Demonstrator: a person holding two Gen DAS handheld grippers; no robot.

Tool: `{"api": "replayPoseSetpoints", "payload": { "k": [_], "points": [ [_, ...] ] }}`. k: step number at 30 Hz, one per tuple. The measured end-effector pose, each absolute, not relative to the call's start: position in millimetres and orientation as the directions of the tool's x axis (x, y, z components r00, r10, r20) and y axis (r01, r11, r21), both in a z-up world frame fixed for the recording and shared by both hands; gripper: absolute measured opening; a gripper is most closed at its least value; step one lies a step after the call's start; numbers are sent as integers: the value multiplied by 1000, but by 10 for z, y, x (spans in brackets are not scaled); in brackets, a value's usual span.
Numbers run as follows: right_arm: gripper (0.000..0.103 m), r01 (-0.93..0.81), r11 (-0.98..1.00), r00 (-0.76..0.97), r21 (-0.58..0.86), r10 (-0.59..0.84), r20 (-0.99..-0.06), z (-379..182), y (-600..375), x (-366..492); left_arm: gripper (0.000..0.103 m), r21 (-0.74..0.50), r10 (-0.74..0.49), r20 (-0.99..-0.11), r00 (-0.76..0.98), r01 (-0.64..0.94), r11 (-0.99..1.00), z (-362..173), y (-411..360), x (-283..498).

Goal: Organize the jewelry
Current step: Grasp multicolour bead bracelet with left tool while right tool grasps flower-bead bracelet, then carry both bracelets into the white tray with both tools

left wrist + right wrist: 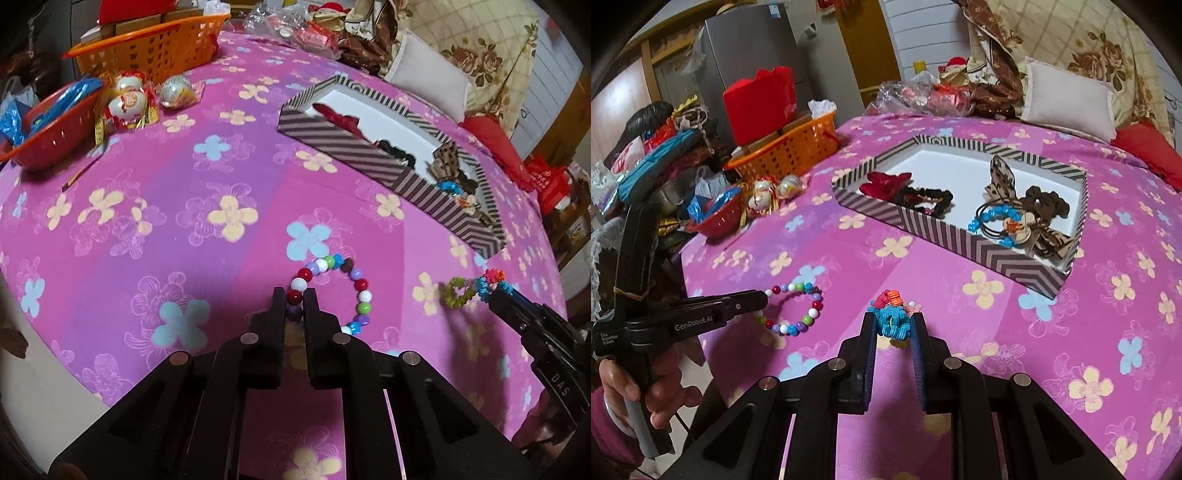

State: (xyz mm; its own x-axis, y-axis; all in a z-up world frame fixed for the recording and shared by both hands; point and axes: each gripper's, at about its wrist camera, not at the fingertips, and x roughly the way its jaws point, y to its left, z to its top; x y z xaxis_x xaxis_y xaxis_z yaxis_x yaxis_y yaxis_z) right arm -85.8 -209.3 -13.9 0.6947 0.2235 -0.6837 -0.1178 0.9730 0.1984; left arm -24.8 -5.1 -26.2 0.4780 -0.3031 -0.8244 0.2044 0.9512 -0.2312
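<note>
A bracelet of coloured round beads (345, 291) lies on the pink flowered cloth; it also shows in the right wrist view (798, 310). My left gripper (294, 301) is shut on its near beads. My right gripper (893, 321) is shut on a blue, orange and green woven bracelet (892, 317), held just above the cloth; in the left wrist view this bracelet (476, 288) hangs from the right gripper's tip. A striped open box (960, 236) holding hair ties, a blue bead bracelet (995, 218) and bows stands beyond both grippers.
An orange basket (147, 51) and a red bowl (48, 136) with wrapped trinkets stand at the far left. Pillows (1067, 99) and fabric pile up behind the box. The table edge runs along the left side.
</note>
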Motion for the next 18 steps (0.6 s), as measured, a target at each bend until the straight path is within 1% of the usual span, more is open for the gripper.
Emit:
{"api": "replayPoseSetpoints", "payload": {
  "k": [8,13,18],
  "points": [
    [17,-131,972,722,197,230,-653,45,-2076,-923,8,-211,-313,-796,518,247,946,18,-117,-319],
    [17,-130,972,730,194,226,-645,103,-2087,-957,8,-254,-356,-786,506,260,932,143,-112,-293],
    [17,-128,972,736,199,227,-637,142,-2113,-986,8,-242,-347,-779,522,261,935,270,-107,-295]
  ]
}}
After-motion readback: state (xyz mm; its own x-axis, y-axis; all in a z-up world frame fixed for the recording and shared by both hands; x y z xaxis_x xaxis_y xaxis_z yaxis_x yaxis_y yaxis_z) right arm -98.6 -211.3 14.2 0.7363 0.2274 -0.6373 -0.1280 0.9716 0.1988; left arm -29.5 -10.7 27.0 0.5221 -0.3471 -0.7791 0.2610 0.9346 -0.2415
